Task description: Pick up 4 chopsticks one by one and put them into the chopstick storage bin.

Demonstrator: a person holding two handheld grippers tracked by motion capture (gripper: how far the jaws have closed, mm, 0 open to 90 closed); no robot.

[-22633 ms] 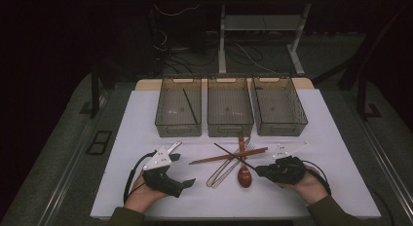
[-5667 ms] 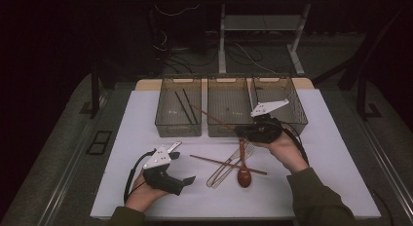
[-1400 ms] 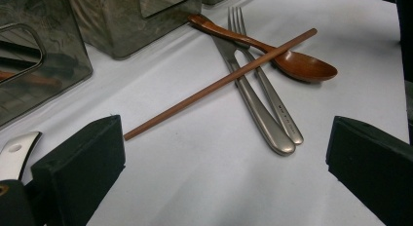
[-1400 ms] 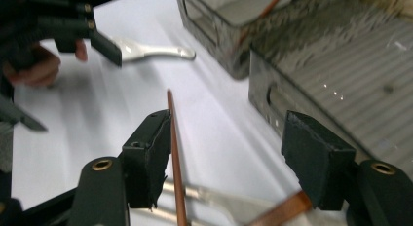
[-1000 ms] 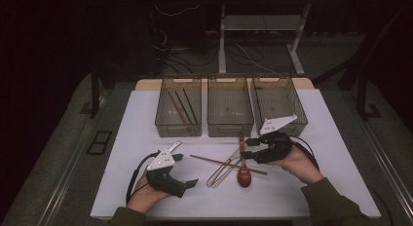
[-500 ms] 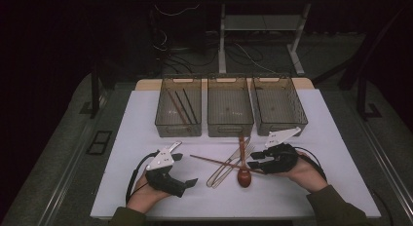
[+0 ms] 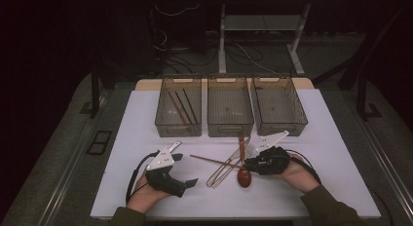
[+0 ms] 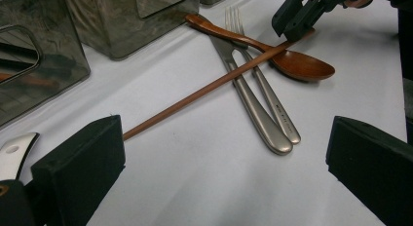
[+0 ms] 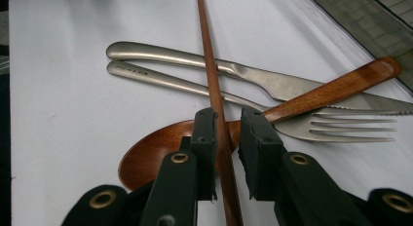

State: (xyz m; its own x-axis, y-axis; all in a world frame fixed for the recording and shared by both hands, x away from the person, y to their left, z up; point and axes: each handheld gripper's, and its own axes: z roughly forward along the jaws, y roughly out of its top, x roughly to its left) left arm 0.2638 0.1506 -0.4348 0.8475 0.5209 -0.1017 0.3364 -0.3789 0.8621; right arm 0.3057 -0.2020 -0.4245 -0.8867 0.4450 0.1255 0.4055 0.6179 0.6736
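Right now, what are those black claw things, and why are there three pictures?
Those are grippers: tongs with two black jaws, one in each hand of a person at a white table. One picture looks down from above. The other two come from small cameras riding on the grippers, so you see along their jaws.

On the table lie a wooden spoon, a metal fork, a metal knife and one wooden chopstick, crossed in a pile. Behind stand three see-through bins; the left one holds chopsticks.

The right gripper has just been closing its jaws around the chopstick, which sits between them with a small gap on one side. The left gripper rests open, holding nothing.
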